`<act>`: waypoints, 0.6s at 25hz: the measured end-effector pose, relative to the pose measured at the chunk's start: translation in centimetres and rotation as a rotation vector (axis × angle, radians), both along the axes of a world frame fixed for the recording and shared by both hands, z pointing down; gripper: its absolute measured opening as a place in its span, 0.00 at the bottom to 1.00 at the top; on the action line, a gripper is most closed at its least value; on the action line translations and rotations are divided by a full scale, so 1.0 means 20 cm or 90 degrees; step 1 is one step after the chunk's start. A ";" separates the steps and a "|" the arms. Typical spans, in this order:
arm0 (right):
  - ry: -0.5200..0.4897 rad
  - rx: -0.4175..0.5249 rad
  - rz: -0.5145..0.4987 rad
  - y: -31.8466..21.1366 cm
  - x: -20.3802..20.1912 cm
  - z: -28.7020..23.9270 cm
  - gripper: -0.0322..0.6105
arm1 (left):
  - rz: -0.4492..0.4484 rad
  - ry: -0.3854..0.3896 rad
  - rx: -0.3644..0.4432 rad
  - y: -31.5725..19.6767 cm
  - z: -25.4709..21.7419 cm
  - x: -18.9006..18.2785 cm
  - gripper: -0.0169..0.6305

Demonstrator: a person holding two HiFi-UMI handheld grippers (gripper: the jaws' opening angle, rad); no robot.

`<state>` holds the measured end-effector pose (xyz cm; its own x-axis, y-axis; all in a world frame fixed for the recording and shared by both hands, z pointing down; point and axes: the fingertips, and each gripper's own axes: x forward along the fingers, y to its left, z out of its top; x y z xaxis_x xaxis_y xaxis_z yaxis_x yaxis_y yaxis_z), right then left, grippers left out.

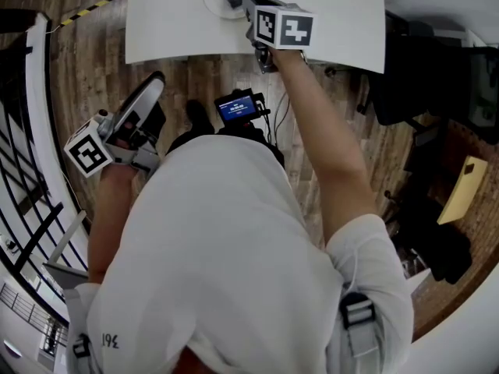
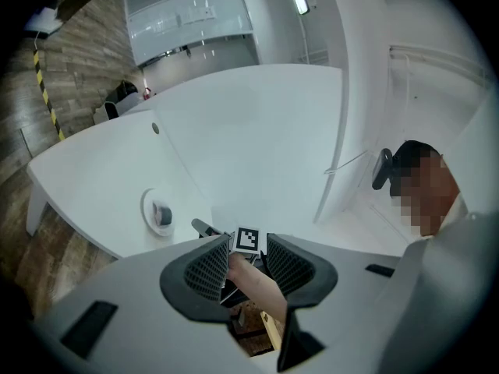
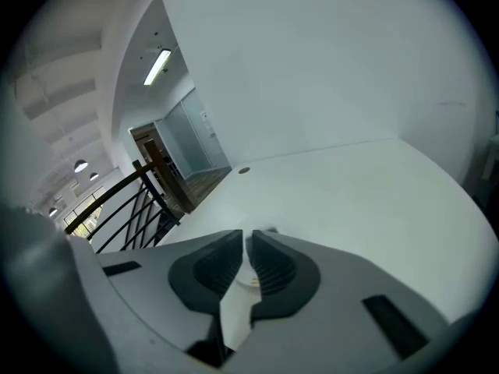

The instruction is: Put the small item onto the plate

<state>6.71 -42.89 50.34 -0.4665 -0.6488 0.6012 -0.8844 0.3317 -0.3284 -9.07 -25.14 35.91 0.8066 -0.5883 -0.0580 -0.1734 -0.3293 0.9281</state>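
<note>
the left hand-held gripper (image 2: 246, 255) is held back from the worktop (image 1: 335, 22). its jaws stand apart with nothing between them, and only the person's other arm shows far behind the gap. ahead of this gripper and to its left, well apart from it, lies the plate (image 2: 148, 209). the small item (image 2: 163, 213) rests on the plate, near its middle. the item is a small dark grey piece, and i judge it to be light, so it should lift with little force. whether it is stiff or soft i cannot tell, because it is small and a little blurred in both views that show it. i would take it across its narrower width, low on the body, with a gentle squeeze, since a small piece on a smooth plate may slide away from the pads. the right hand-held gripper (image 3: 247, 246) reaches out over the worktop. its jaws are almost together, with only a thin slit between them, and they hold nothing. the item lies just in front of its tips, very near, but whether a tip touches it i cannot tell.
</note>
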 end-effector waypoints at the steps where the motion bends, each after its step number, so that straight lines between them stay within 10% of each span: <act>1: -0.009 0.004 0.002 0.01 0.00 -0.03 0.07 | 0.005 0.002 0.001 0.00 0.00 0.01 0.26; 15: -0.256 0.131 0.029 0.46 0.06 -0.82 0.05 | 0.027 0.020 0.072 -0.01 -0.20 0.00 0.26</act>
<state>7.94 -33.65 33.94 -0.6051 -0.7609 0.2344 -0.7155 0.3905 -0.5794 -9.13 -25.26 31.93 0.8276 -0.5415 -0.1478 -0.1281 -0.4386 0.8895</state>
